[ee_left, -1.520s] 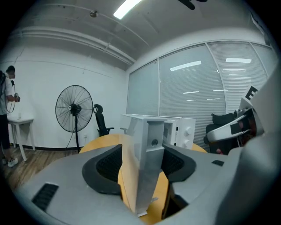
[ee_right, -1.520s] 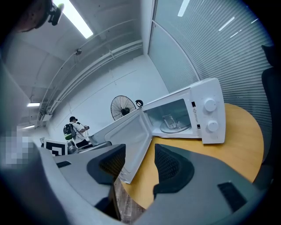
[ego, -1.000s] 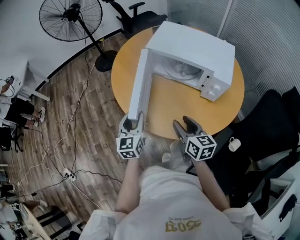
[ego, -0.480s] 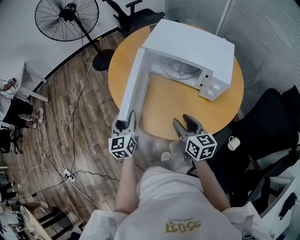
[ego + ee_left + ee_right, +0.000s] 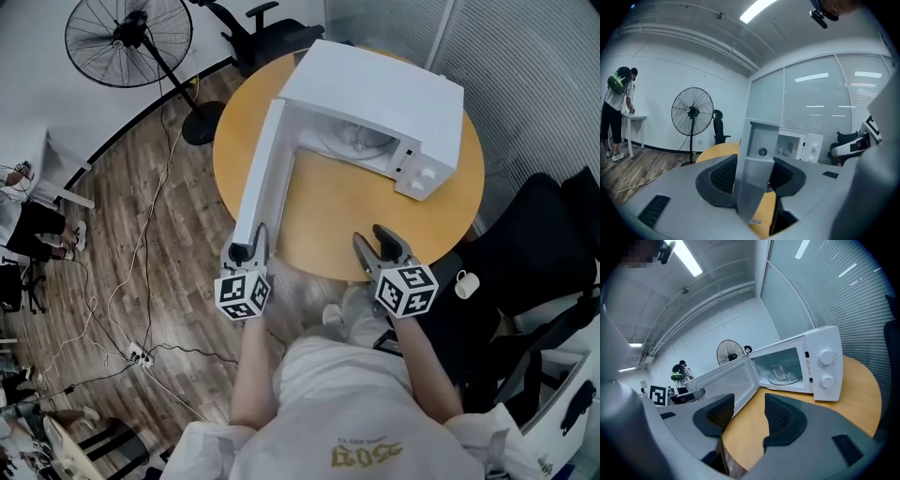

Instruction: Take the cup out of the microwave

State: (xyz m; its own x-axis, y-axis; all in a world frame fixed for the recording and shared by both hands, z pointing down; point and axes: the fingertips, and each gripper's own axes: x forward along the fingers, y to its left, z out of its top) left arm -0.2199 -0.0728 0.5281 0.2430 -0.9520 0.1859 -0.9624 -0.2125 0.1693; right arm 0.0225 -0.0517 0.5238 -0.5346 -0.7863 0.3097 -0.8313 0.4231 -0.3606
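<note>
White door (image 5: 265, 178) sits clenched by its edge in the left tool (image 5: 253, 246); the right tool (image 5: 378, 247) is released, with table (image 5: 330, 208) ahead and the cup (image 5: 778, 371) inside the microwave (image 5: 386, 92) beyond.

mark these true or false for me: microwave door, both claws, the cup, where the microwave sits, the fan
1. The microwave has its door open. True.
2. The left claw is shut on the door's edge. True.
3. The right claw holds the cup. False: the right claw is open and empty, and the cup sits inside the microwave.
4. The microwave stands on the floor. False: it stands on the round wooden table.
5. A fan stands on the floor beyond the table. True.
</note>
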